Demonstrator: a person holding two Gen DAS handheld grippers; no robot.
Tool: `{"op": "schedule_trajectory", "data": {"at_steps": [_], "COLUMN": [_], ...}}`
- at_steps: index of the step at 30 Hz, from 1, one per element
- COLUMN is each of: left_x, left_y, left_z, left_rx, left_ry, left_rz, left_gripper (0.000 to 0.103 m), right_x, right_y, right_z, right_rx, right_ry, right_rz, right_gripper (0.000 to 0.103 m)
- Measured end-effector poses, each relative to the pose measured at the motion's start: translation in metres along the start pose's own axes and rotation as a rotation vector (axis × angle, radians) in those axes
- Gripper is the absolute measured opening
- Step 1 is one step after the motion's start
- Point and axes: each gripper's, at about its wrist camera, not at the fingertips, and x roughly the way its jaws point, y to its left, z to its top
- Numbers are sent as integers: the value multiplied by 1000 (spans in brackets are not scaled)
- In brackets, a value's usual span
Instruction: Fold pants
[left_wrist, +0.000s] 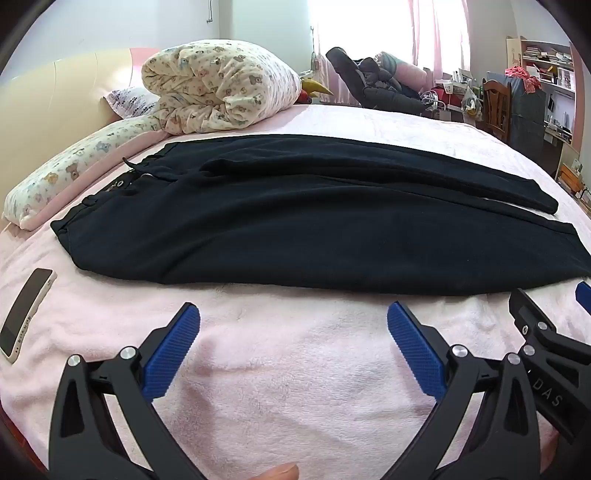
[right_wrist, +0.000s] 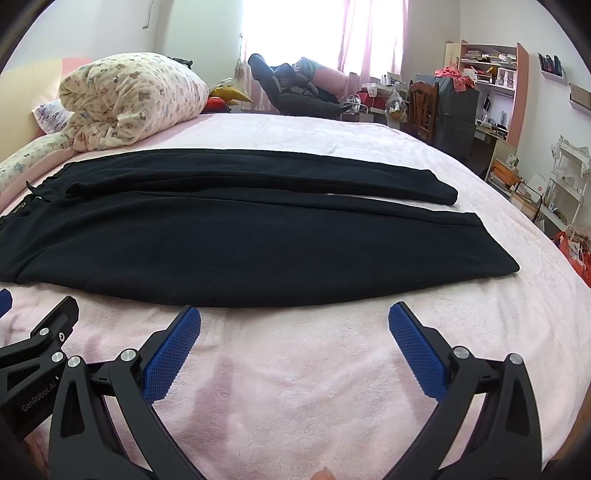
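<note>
Both grippers, left (left_wrist: 293, 321) and right (right_wrist: 294, 321), gape wide and empty above the pink blanket (right_wrist: 295, 387); advise pinching the near edge of the flat-lying black pants (right_wrist: 240, 240) at waist and hem together

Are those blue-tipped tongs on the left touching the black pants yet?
Apart. In the left wrist view, the left tongs stand open short of the pants, with a strip of pink blanket showing between their tips and the pants' near edge.
</note>
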Motion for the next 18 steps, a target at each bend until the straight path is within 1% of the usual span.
{"op": "schedule_trajectory", "data": {"at_steps": [18], "left_x": [0], "left_y": [0], "left_z": [0], "left_rx": [1], "left_ry": [6], "left_rz": [1], "left_gripper": [101], "right_x": [1], "right_y": [-1], "right_z": [-1], "right_rx": [-1], "right_ry": [0], "right_rz": [-1], "right_gripper": [102]}}
